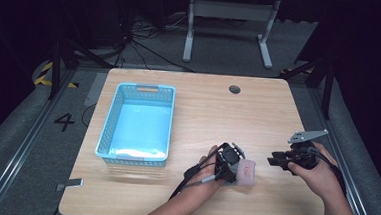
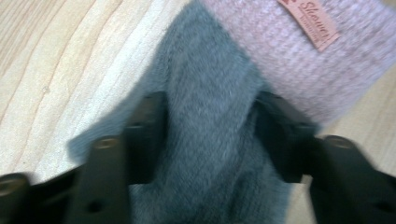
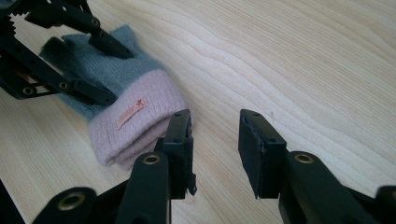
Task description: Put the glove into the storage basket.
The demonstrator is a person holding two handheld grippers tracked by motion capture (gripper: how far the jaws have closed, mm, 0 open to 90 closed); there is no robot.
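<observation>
Grey-and-pink sock (image 2: 210,121) clamped by left gripper (image 2: 210,135) mid-frame; label (image 2: 314,23) legible upper right. Elsewhere: blue basket (image 1: 108,127) left, right gripper (image 3: 215,144) released, empty.

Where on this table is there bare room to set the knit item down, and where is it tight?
Bare wood lies between the blue basket and the table's right edge, and across the far side around the round hole. The basket's floor is bare too. It is crowded at the near edge, where the left gripper, the knit item and the right gripper sit close together.
</observation>
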